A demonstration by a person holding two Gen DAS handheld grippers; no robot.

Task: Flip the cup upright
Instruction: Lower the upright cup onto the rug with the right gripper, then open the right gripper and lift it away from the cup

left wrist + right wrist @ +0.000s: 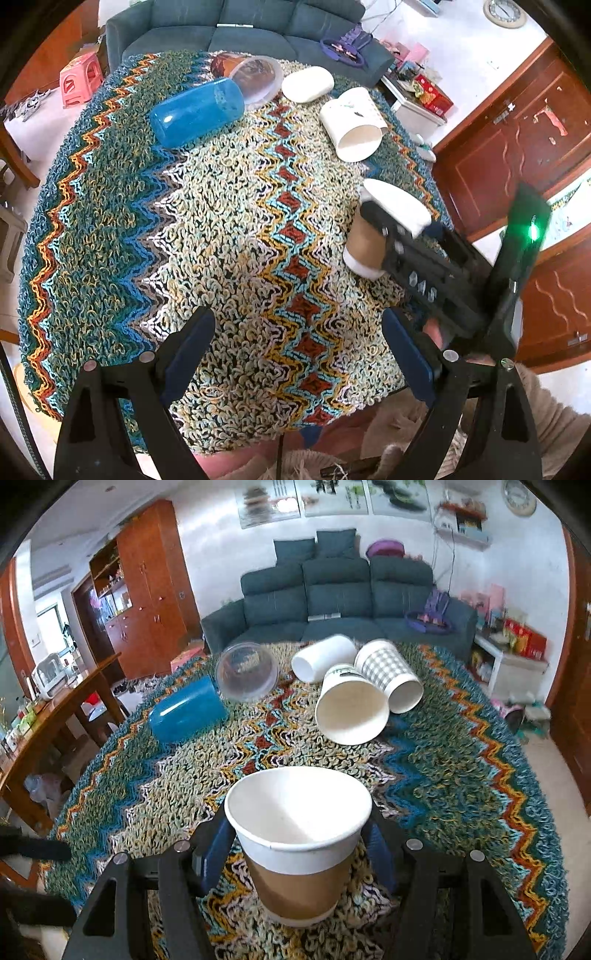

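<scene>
Cup (297, 849) with a brown sleeve stands upright and empty on the near part of the woven cloth (443, 782), clamped between the right gripper's (297, 853) blue pads. The left gripper (299, 354) hangs spread wide, holding nothing. Farther off, a blue tumbler (186, 712), a clear tub (246, 672) and three paper cups (352, 710) lie on their sides.

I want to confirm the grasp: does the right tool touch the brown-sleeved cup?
Touching. In the right wrist view the right tool has both blue pads pressed against the sides of the brown-sleeved cup, with no gap visible.

Teal sofa (332, 605), white wall (207, 546) — wooden cabinets (147, 587)
</scene>
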